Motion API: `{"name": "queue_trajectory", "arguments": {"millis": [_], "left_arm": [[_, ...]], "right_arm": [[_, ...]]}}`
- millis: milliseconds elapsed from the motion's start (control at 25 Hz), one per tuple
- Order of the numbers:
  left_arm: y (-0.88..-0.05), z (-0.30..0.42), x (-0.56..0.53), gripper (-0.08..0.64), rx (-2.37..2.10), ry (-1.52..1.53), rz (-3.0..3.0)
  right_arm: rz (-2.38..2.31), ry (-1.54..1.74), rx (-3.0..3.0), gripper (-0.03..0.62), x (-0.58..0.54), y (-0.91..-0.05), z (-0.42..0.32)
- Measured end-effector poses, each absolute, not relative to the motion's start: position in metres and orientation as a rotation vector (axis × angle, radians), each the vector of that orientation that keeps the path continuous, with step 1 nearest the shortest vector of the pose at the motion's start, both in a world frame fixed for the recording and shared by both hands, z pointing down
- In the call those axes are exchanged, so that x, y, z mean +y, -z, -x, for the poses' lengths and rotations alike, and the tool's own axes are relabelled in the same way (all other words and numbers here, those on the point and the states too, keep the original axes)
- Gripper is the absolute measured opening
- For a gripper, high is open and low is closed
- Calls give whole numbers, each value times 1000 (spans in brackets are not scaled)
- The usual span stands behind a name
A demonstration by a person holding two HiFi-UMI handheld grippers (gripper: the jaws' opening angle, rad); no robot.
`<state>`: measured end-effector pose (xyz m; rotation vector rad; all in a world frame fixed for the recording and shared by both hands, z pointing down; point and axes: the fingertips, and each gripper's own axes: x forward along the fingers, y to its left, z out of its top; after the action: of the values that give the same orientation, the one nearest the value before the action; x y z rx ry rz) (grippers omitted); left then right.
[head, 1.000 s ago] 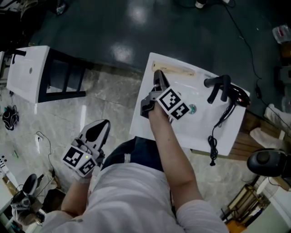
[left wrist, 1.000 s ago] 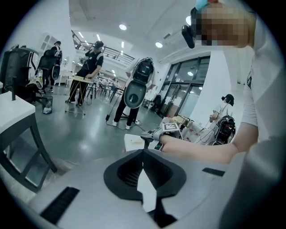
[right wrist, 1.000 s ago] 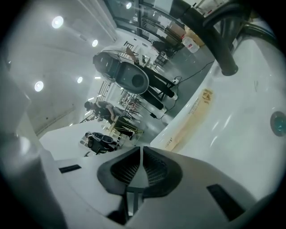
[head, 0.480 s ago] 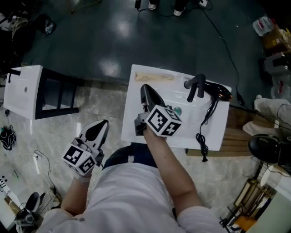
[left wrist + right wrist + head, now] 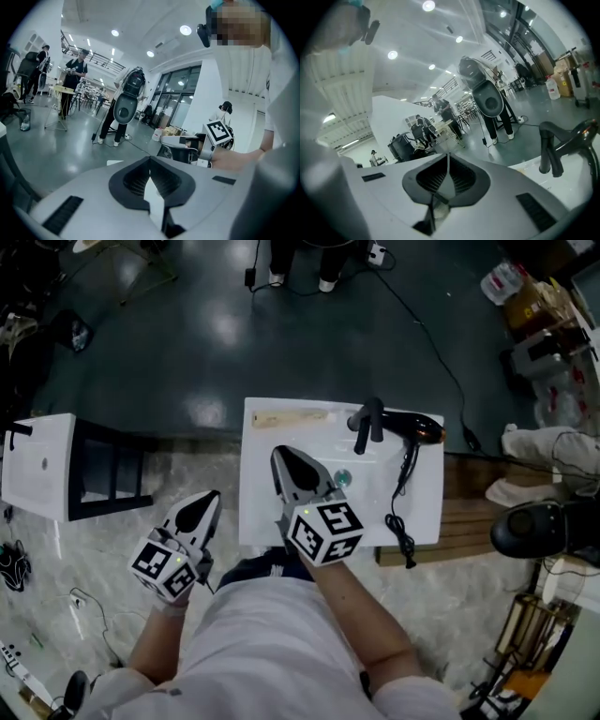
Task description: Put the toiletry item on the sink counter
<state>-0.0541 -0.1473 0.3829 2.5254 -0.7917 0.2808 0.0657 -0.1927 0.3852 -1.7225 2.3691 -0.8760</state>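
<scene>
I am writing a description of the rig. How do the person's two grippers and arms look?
The left gripper and right gripper are white with black ribbed jaws, and each carries a cube of black-and-white square markers. The person wears a white short-sleeved shirt.

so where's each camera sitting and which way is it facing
Head view: on the person's head, facing steeply down at the white sink counter; shows torso, both forearms, left gripper and right gripper.
Left gripper view: on the left gripper, facing along its closed jaws across the room; the person's torso and right arm show at right.
Right gripper view: on the right gripper, facing along its closed jaws toward the faucet; the person's torso shows upper left.
Shared: the faucet appears in the head and right gripper views.
</scene>
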Motion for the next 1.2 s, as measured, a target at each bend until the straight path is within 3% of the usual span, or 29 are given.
{"name": "queue_trajectory", "arguments": {"millis": [1200], "left_arm": [[-357, 3, -150, 17, -616, -240, -2686]], "right_arm": [[1921, 536, 2463, 28, -115, -350, -119]]}}
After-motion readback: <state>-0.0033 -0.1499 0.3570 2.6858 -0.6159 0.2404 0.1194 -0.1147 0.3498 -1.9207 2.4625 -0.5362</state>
